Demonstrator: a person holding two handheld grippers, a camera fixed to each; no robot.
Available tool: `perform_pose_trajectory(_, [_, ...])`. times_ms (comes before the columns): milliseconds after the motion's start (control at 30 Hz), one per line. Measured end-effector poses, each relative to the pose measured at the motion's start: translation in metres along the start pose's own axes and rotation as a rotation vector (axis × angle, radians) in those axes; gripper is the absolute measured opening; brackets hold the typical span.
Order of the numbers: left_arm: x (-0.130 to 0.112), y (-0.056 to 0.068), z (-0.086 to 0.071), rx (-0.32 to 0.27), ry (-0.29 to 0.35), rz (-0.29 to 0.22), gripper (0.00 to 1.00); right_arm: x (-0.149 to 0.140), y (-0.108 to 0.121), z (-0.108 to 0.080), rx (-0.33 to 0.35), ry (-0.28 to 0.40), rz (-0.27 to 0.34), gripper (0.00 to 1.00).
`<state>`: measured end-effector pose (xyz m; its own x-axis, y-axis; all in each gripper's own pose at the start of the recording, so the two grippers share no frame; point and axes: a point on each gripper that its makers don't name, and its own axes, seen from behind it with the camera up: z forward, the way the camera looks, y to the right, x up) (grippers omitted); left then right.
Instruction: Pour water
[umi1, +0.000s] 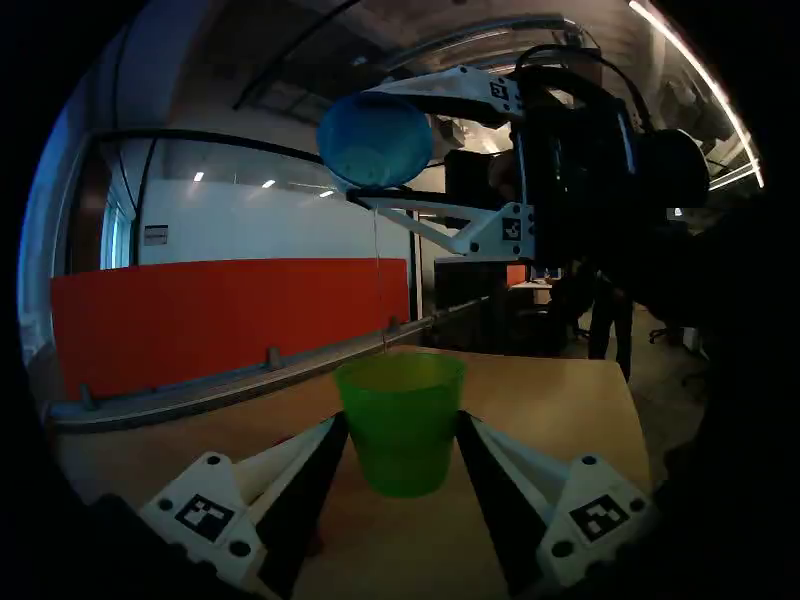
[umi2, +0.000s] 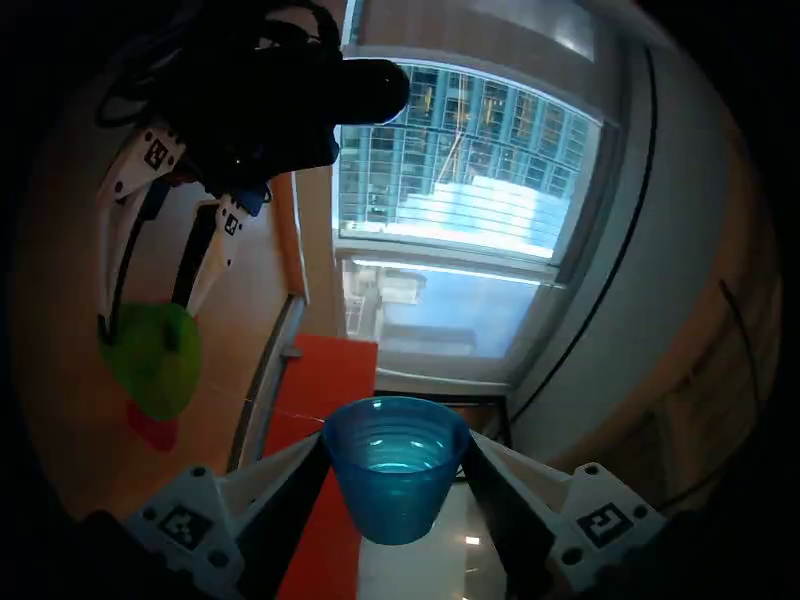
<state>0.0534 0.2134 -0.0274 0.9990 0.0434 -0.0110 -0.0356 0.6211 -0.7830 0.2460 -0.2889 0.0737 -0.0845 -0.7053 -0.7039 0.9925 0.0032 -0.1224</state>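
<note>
My left gripper (umi1: 401, 430) is shut on a green cup (umi1: 401, 430) that stands upright on the wooden table (umi1: 560, 400). Above it my right gripper (umi1: 372, 142) holds a blue cup (umi1: 375, 140) tipped on its side, mouth towards the camera. A thin stream of water (umi1: 378, 270) falls from the blue cup's rim into the green cup. In the right gripper view my right gripper (umi2: 396, 465) is shut on the blue cup (umi2: 396, 465), which has a little water inside. Off to the left are the green cup (umi2: 152, 358) and my left gripper (umi2: 150, 335) around it.
A red object (umi2: 152, 428) lies on the table beside the green cup. A metal rail (umi1: 250, 375) and an orange partition (umi1: 220, 315) run along the table's far edge. Large windows (umi2: 470, 200) stand beyond. Office chairs (umi1: 670, 330) sit to the right of the table.
</note>
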Motion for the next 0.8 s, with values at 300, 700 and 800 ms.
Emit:
perform_pose_trajectory(300, [-0.001,0.0,-0.001,0.001,0.001,-0.002,0.79,0.002,-0.003,-0.001,0.005,0.005,-0.003,0.9])
perform_pose_trajectory(700, [0.001,-0.002,-0.004,0.006,0.003,-0.002,0.79,-0.007,-0.003,-0.013,0.013,0.012,0.156,0.9])
perform_pose_trajectory(800, [0.001,-0.002,-0.004,0.006,0.003,-0.001,0.79,-0.01,-0.002,-0.016,0.012,0.012,0.241,0.9])
